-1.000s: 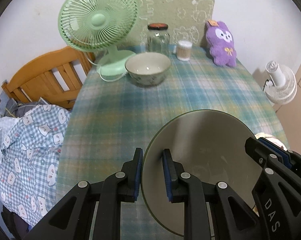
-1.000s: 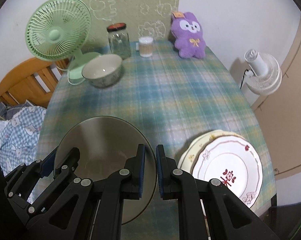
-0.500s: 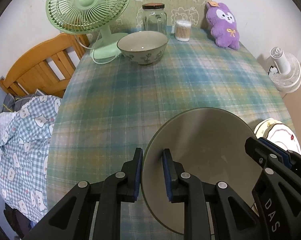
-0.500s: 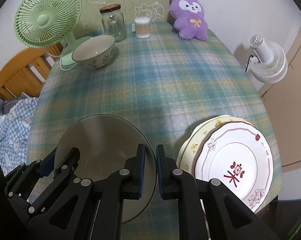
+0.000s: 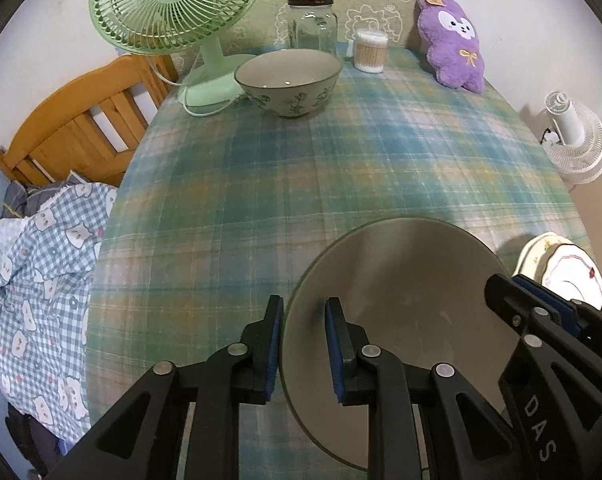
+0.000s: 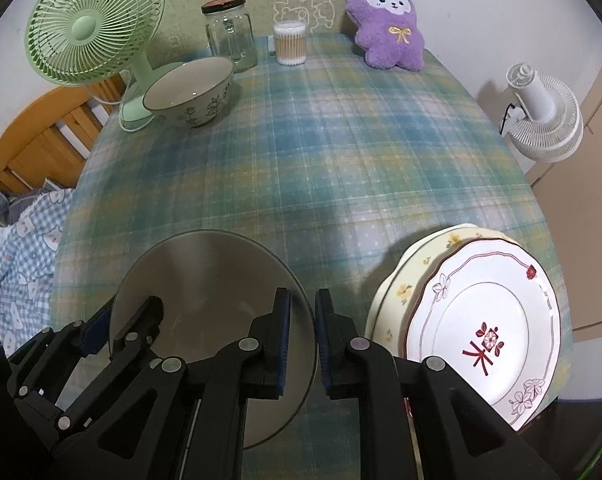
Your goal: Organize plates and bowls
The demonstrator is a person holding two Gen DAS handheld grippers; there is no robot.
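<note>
Both grippers hold one grey-beige bowl [image 5: 413, 292] above the near part of the plaid table. My left gripper [image 5: 303, 344] is shut on its left rim. My right gripper [image 6: 302, 340] is shut on its right rim; the bowl shows in the right wrist view [image 6: 209, 280] too. A second bowl [image 5: 289, 80] with a leaf pattern stands at the far left of the table, also in the right wrist view [image 6: 191, 94]. Two stacked plates [image 6: 485, 332], a white one on a yellow one, lie at the near right edge.
A green desk fan [image 5: 173, 8], a glass jar [image 5: 312, 20], a tub of cotton swabs [image 5: 370, 50] and a purple plush toy [image 5: 453, 44] stand along the far edge. A wooden bed frame [image 5: 81, 120] with bedding is left. A white fan [image 6: 541, 116] is right.
Both grippers have carried the bowl forward and lower over the table. The far bowl and the fan now look closer. The plates show more fully at the right.
</note>
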